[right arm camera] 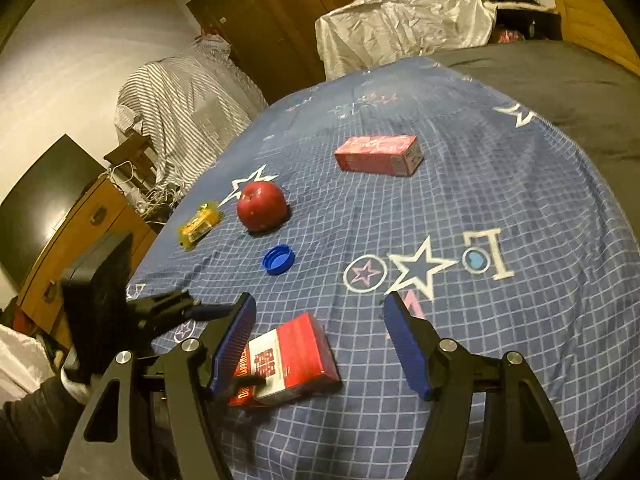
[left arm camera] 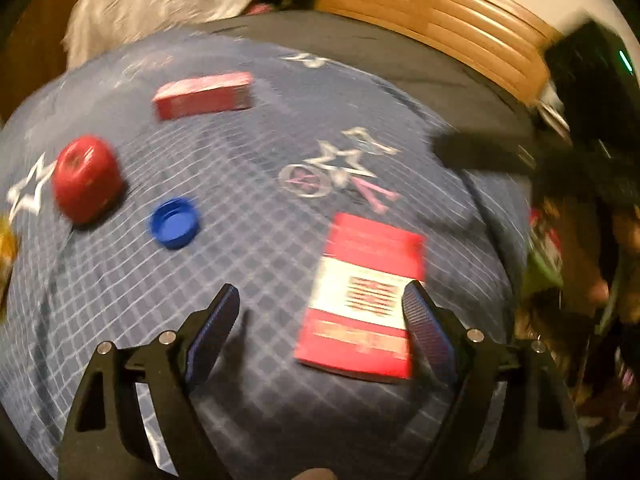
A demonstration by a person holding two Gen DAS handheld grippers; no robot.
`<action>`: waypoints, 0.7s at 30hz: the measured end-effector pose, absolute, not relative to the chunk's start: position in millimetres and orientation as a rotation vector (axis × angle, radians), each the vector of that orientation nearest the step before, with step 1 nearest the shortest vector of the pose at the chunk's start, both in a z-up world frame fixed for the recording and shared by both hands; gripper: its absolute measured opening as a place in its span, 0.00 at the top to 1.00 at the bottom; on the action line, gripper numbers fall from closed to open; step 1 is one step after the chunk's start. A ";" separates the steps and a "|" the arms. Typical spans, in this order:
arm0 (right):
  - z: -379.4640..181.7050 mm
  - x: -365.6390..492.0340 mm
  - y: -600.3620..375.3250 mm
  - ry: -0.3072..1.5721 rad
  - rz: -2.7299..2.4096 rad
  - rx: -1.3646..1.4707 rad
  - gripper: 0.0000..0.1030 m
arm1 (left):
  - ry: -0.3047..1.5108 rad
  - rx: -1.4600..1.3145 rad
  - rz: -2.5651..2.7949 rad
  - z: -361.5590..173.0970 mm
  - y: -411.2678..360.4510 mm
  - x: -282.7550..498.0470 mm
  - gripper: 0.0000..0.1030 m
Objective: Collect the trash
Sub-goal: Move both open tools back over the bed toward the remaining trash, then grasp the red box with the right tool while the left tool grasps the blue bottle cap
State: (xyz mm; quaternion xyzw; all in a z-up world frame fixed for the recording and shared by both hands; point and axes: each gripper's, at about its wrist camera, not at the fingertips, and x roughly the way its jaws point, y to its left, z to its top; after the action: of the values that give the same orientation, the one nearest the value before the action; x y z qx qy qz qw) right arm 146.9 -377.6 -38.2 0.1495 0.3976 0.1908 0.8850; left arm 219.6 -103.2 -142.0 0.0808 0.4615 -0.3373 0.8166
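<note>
Blue ridged fingers (right arm camera: 406, 346) of the right gripper (right arm camera: 318, 344) stand spread and grasp nothing, with the red and white pack (right arm camera: 286, 360) lying flat on the bedspread (right arm camera: 480, 184) between them, nearer its left pad. Beside it the left gripper (left arm camera: 320, 320) is likewise spread and empty, its right pad at the pack's (left arm camera: 362, 300) edge. To take the pack cleanly, I would centre the right jaws over its 2 long sides, lower until the pads straddle it, then close gently, since the soft cover may give underneath. Further out lie a blue bottle cap (right arm camera: 279, 259), a red apple (right arm camera: 261, 207), a crumpled yellow wrapper (right arm camera: 199, 226) and a longer red box (right arm camera: 378, 155), all apart from one another. Around the bed I see a wooden headboard (left arm camera: 440, 12), a striped shirt (right arm camera: 180, 112) and a dark screen (right arm camera: 44, 196) on a dresser.
</note>
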 end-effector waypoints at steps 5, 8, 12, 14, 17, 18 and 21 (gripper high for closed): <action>-74.1 137.9 -378.5 0.934 0.470 0.532 0.38 | 0.951 0.037 -0.711 -132.3 -75.9 217.9 0.22; -90.6 119.5 -377.8 0.940 0.450 0.627 0.44 | 0.927 -0.018 -0.676 -129.9 -53.4 212.0 0.22; -115.6 107.9 -355.4 0.968 0.468 0.715 0.47 | 0.927 -0.034 -0.645 -133.7 -39.0 214.8 0.22; -118.7 112.2 -344.2 0.953 0.448 0.725 0.47 | 0.922 -0.038 -0.639 -134.4 -38.0 215.9 0.22; -118.6 125.5 -335.3 0.925 0.417 0.723 0.48 | 0.910 -0.032 -0.632 -135.0 -40.5 218.8 0.22; -118.4 130.1 -330.9 0.919 0.400 0.707 0.51 | 0.904 -0.027 -0.627 -133.0 -38.3 217.7 0.22; -114.7 142.3 -312.0 0.913 0.373 0.617 0.57 | 0.885 -0.014 -0.605 -133.2 -37.8 222.6 0.22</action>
State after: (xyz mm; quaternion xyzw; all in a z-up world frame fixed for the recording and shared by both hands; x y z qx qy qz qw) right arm 142.3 -312.0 -114.7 0.2912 0.4313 0.1763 0.8355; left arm 222.6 -37.8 -133.1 -0.0065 0.4215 -0.2882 0.8598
